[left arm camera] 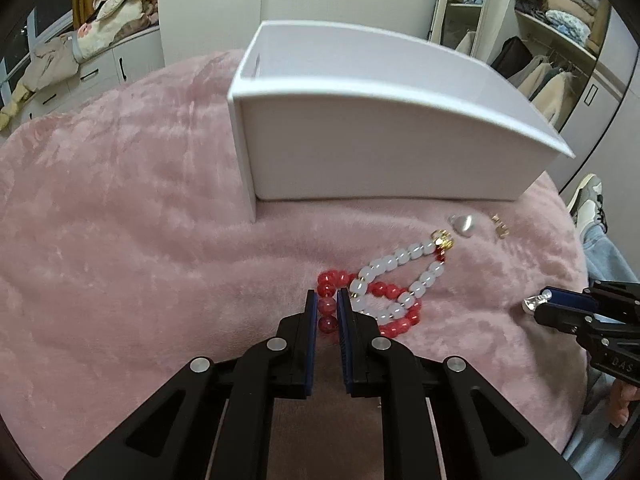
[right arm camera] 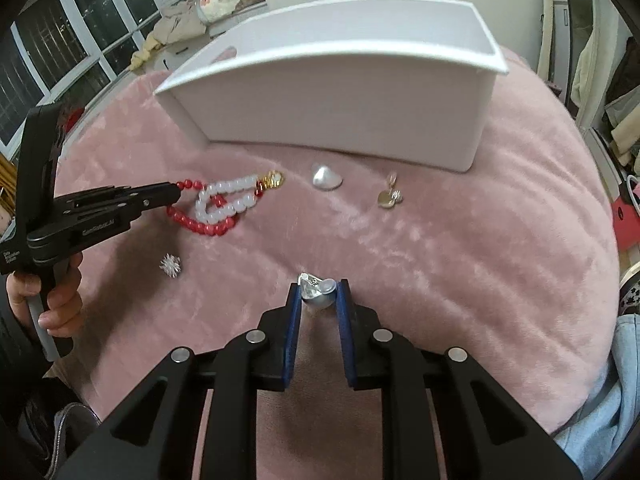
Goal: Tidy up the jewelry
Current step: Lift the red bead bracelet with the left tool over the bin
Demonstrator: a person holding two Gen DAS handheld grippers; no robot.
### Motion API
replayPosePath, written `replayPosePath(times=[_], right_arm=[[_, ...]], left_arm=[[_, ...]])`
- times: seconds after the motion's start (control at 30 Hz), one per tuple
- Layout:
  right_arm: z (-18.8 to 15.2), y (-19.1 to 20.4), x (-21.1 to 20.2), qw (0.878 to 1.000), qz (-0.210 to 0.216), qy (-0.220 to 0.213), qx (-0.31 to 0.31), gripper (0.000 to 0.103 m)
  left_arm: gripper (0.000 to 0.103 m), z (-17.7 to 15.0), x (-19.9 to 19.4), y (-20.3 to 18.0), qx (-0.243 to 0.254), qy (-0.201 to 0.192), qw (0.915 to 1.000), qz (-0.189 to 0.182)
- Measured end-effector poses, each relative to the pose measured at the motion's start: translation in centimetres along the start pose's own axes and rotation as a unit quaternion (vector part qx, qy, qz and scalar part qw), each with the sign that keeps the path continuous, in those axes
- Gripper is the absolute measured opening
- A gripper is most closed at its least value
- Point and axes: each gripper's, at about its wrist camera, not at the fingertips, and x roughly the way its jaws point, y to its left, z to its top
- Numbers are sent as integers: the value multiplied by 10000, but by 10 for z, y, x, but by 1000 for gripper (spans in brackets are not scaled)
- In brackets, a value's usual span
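Left gripper [left arm camera: 327, 300] clamps the red bead bracelet [left arm camera: 400, 322], near-left of the white box [right arm camera: 340, 92]; limp, grip beads. Right gripper [right arm camera: 318, 298] pinches a slippery silver earring [right arm camera: 316, 292].

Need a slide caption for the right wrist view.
Right gripper shut on silver earring; white box ahead.

A pink plush blanket [left arm camera: 120, 216] covers the surface. Beyond its far edge stand white drawers [left arm camera: 100, 72] with stuffed toys [left arm camera: 120, 4] piled on top; dark windows [right arm camera: 60, 40] lie beside them.
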Motion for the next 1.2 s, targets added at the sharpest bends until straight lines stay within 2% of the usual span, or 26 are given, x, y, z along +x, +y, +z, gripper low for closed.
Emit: replayPosePath(times=[0.37, 0.8, 1.2], right_arm=[[12, -2, -36, 9986, -152, -511, 31, 18], [18, -3, -55, 9967, -214, -777, 69, 18], [29, 1, -82, 9930, -309, -1140, 43, 18]], left_arm=[[15, 8, -39, -11, 104, -334, 9993, -112], [15, 30, -84, -24, 290, -811, 9960, -223], [15, 46, -108, -38, 435, -1110, 9922, -364]])
